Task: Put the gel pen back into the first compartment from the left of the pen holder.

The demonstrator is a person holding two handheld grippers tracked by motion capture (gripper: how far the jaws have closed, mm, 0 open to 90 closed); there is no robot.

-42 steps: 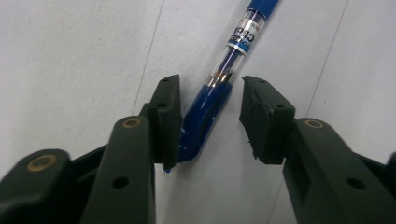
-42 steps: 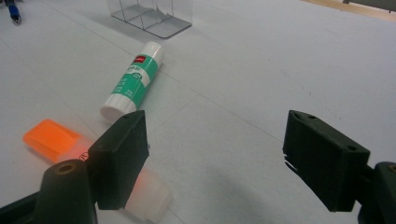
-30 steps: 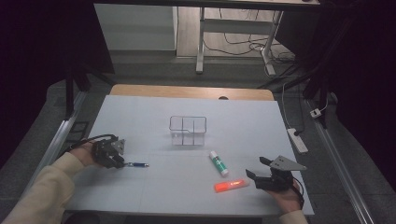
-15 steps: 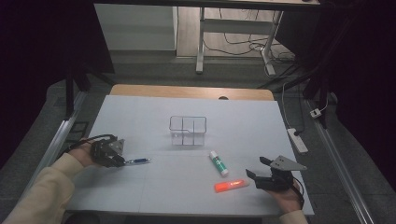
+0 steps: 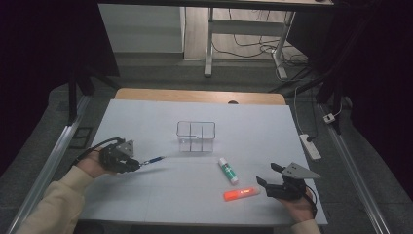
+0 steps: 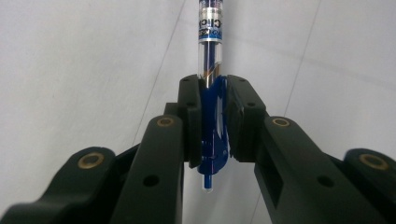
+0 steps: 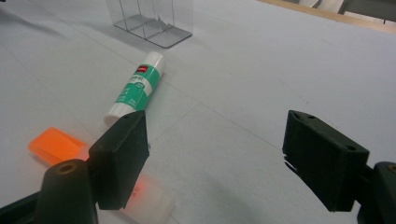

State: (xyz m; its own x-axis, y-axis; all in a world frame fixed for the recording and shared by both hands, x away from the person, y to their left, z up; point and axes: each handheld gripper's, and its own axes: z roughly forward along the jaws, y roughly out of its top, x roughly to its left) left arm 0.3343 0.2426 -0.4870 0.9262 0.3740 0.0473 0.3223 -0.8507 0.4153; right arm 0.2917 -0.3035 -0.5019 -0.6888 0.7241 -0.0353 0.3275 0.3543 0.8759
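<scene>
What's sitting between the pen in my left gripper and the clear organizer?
Nothing: in the high view the stretch of white table from the pen tip to the clear organizer is bare.

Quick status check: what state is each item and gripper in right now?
Blue ballpoint pen: clamped in left gripper, lifted.
Right gripper: open, holding nothing.
Clear plastic divided organizer: upright, empty.
Green-and-white glue stick: lying flat, capped.
Orange highlighter: lying flat.

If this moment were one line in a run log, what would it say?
left tool: shut on blue pen | right tool: open, holding nothing | glue stick, orange highlighter: on table | clear organizer: empty
</scene>
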